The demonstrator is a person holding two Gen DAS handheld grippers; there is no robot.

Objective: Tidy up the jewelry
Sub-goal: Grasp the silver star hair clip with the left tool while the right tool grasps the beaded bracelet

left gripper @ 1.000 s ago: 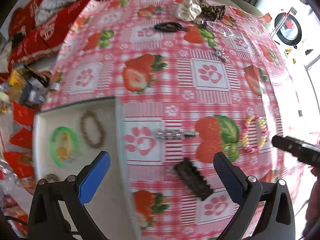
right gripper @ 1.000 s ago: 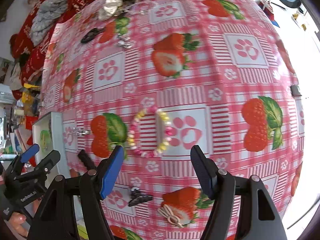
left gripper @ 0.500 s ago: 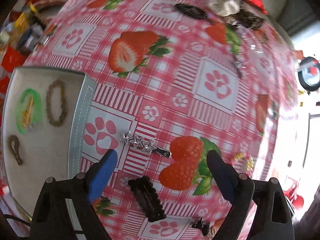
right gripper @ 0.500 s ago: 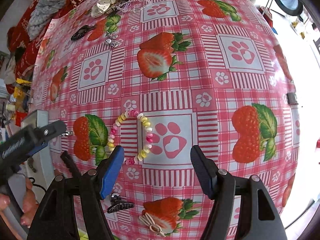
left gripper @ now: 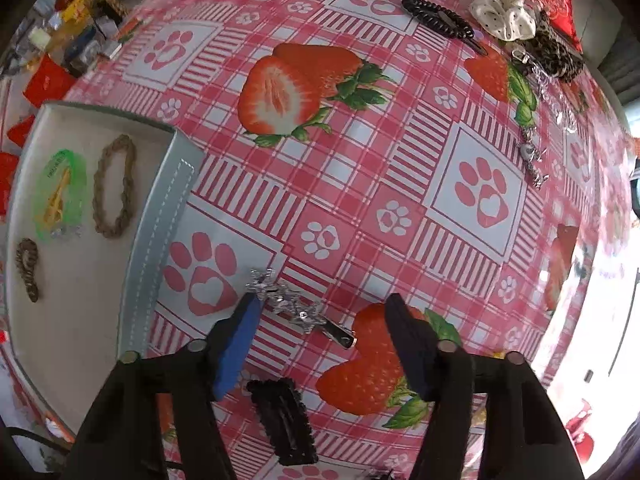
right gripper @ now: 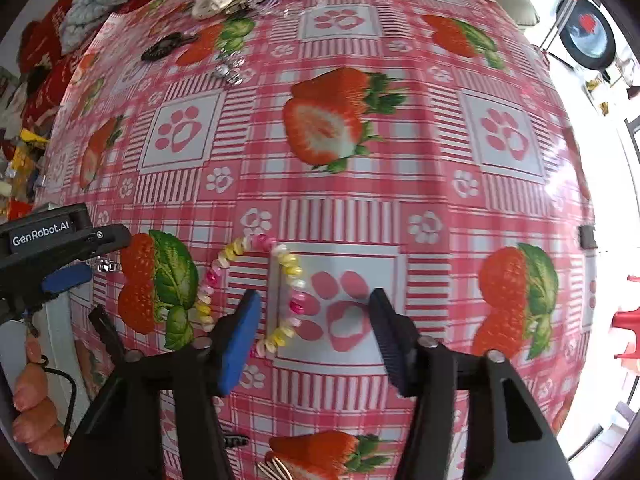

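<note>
- Left gripper (left gripper: 322, 312): jaws closing around the star hair clip (left gripper: 298, 310) lying near the table's near edge, pads not yet pressing.
- Right gripper (right gripper: 314, 314): jaws closing astride one side of the beaded bracelet (right gripper: 288, 272).
- Advice: keeping both grippers centred while squeezing; the tray (left gripper: 156, 232) sits at the left edge.

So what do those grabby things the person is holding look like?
Each hand-held gripper is glossy black plastic with two chunky fingers joined by round silver pins. On the left hand-held gripper one finger wears a bright blue pad and the other a dark ribbed one; the right hand-held gripper matches. White "GenRobot.AI" lettering marks the left one's body, and a thin black cable loops near the person's fingers.
</note>
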